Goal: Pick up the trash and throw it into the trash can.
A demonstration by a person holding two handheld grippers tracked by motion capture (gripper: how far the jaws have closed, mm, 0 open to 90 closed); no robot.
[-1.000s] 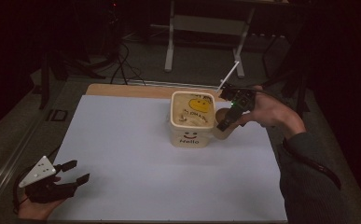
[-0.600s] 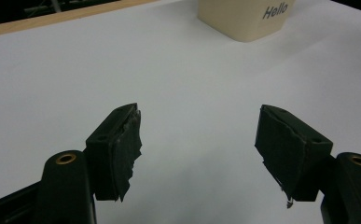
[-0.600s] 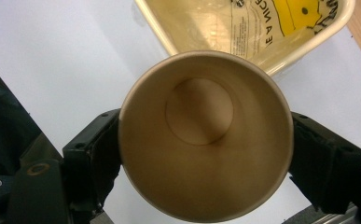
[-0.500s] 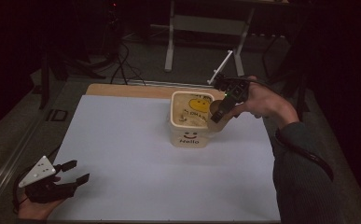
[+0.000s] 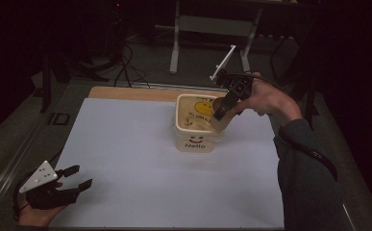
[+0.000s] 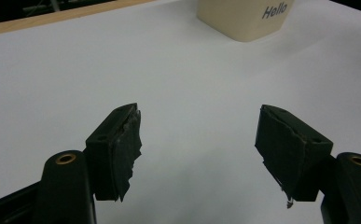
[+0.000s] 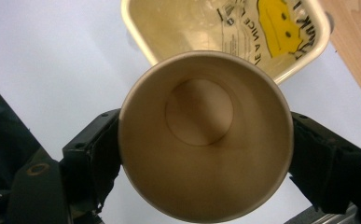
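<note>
A cream square tub marked "Hello" stands on the white table sheet, its inside showing a yellow smiley print. My right gripper is shut on a brown paper cup, held tilted over the tub's right rim. In the right gripper view I look straight into the cup's mouth, with the tub beyond it. My left gripper rests open at the near left corner of the sheet, nothing between its fingers. The tub's front sits far ahead of it.
A wooden strip borders the far edge of the white sheet. Beyond it are a white desk frame and cables on the dark floor. The person's right sleeve lies along the table's right side.
My right gripper has lifted the cup from beside the tub's right wall and tilted it over the tub's rim. The left gripper has stayed put.
</note>
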